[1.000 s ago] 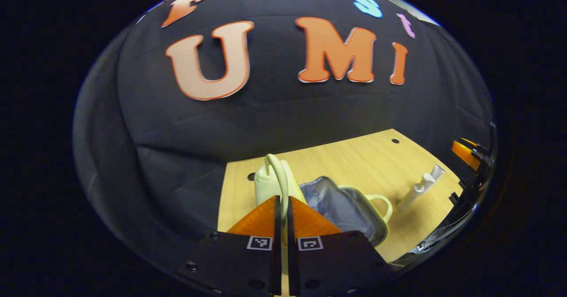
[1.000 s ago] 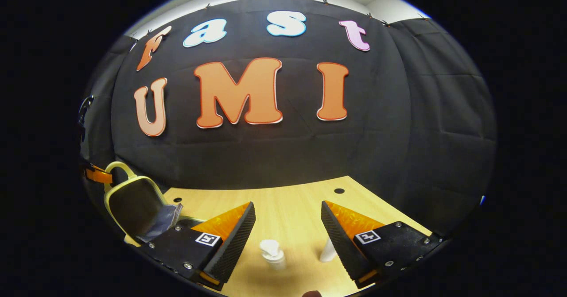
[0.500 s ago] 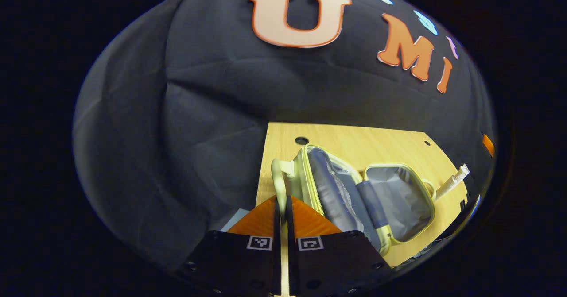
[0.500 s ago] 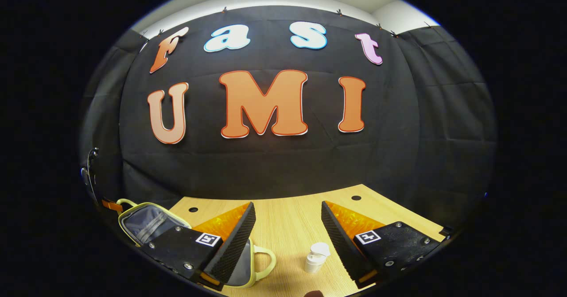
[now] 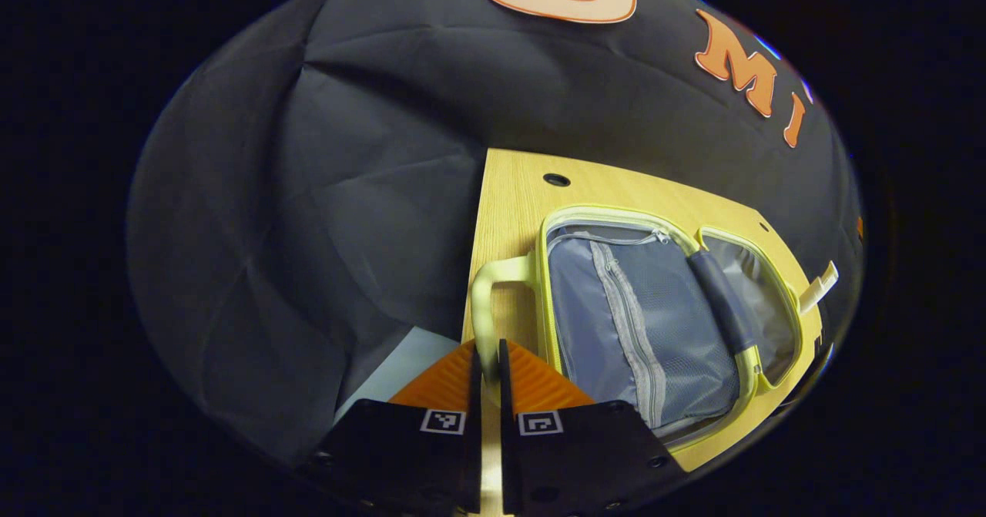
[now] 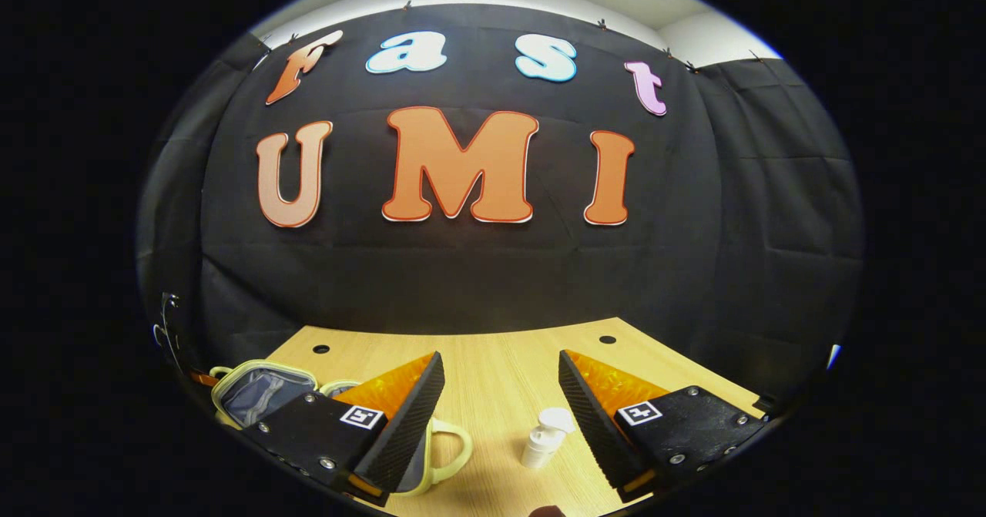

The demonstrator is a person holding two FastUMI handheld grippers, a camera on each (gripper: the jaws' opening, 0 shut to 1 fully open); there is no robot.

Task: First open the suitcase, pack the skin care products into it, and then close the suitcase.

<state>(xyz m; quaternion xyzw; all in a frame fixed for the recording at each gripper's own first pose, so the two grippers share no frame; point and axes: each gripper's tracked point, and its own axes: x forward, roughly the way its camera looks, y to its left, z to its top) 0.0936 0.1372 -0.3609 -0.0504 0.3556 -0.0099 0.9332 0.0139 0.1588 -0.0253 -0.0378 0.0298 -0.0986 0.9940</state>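
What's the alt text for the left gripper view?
The left gripper has its orange fingers shut on the pale yellow handle of an open suitcase lying flat on a wooden table, grey lining up. A white bottle lies beyond it.

Pale yellow suitcase (image 5: 662, 301) with grey lining, white bottle (image 6: 545, 440), light wood table (image 6: 501, 363).

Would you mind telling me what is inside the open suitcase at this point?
The suitcase lies open on the table, showing grey lining and a zipped mesh pocket. No product is visible inside. The left gripper hides its near corner.
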